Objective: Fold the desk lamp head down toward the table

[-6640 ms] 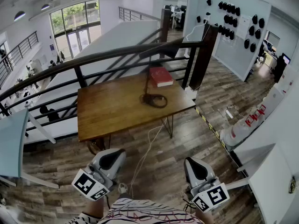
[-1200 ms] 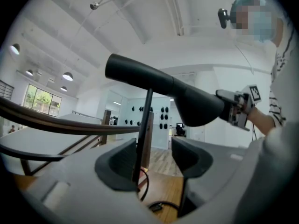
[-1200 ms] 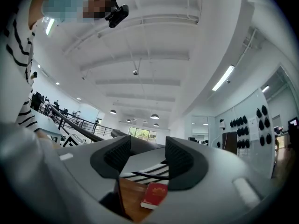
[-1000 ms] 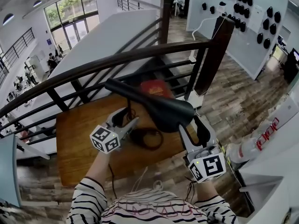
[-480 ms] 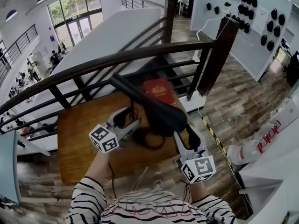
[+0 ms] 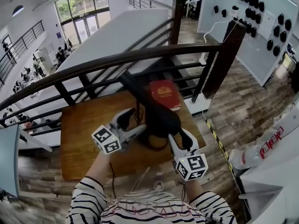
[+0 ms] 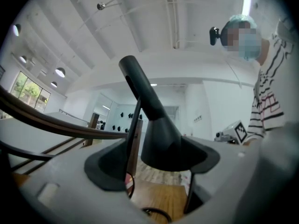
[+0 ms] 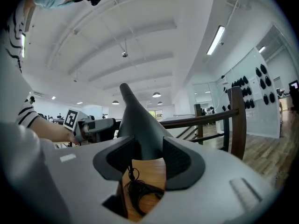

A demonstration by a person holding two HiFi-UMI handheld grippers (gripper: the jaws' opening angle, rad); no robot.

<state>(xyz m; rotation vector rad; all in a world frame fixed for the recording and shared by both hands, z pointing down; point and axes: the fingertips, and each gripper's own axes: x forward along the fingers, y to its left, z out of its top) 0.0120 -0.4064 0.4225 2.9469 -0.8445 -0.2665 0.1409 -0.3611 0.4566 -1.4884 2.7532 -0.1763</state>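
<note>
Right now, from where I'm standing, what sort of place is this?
Probably an upper-floor landing in an open-plan office building: a dark railing overlooks a lower floor with people on it, and the wooden table stands beside that railing.

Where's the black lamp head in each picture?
Head view: lamp head in the middle, slanting up toward the handrail.
Left gripper view: lamp head in the middle, a dark cone leaning up-left.
Right gripper view: lamp head in the middle, squeezed between the fingers.
Shared landmark: the dark handrail, seen in all three.
</note>
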